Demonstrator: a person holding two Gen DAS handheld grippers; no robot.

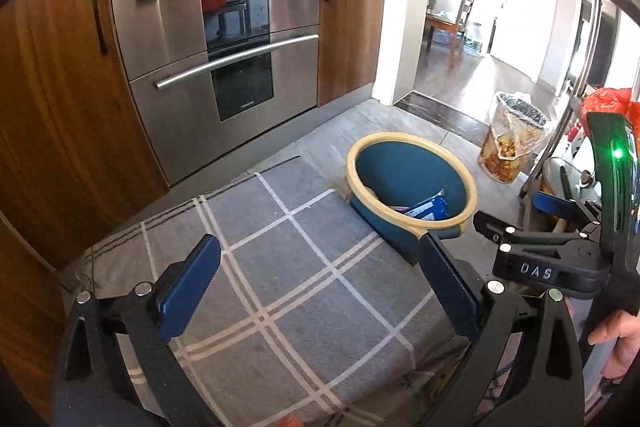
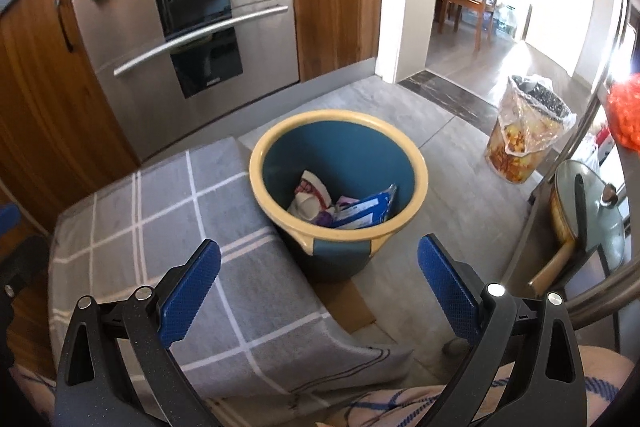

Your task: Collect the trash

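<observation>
Crumpled wrappers (image 2: 340, 205) lie in my blue bin (image 2: 338, 131), frame centre; my left claw (image 1: 320, 291) and right claw (image 2: 320, 291) gape wide, grasping nothing.

A blue bin (image 2: 338, 183) with a cream rim stands upright ahead of the open jaws, holding crumpled wrappers (image 2: 344, 209) at its bottom.
</observation>
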